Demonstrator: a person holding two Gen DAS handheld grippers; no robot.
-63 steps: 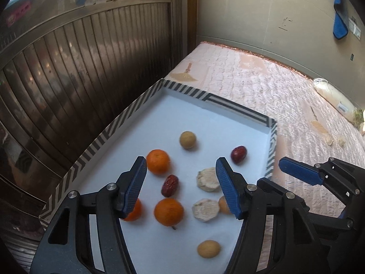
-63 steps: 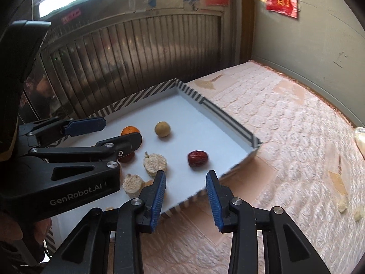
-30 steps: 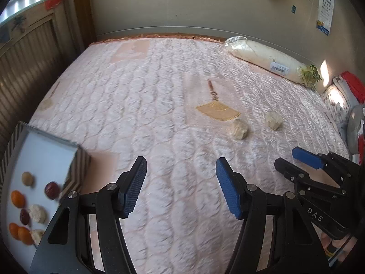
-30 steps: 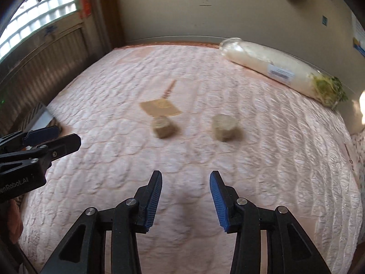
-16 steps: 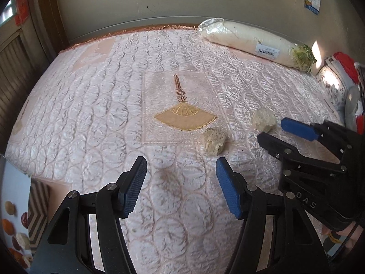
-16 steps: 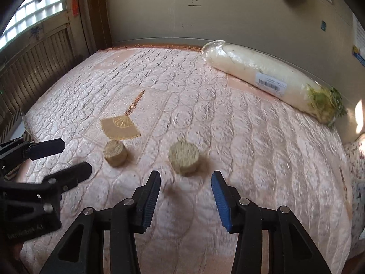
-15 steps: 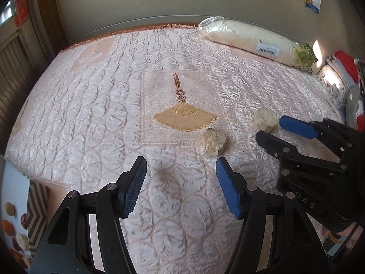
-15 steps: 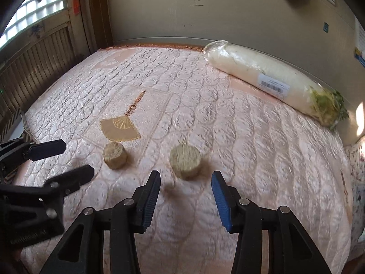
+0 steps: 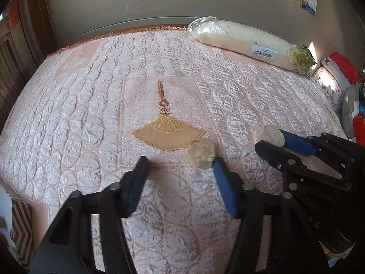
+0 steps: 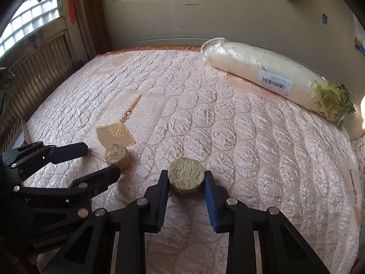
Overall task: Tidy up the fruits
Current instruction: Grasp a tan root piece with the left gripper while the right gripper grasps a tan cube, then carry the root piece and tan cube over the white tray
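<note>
Tan chunks (image 10: 186,174): right tongs (image 10: 186,182) now closing on one; left tongs (image 9: 180,166) closing, still unclamped

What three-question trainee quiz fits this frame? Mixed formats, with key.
1. True or false: the wrapped white radish lies in a striped tray.
2. What sits between the fingers of the right gripper? A) an orange B) a round tan chunk C) nothing
3. Fill in: the other tan chunk rests on the quilt beside a stitched gold ____.
Key: 1 false, it lies on the quilt. 2 B; the jaws are closing, pads against it. 3 fan.
</note>
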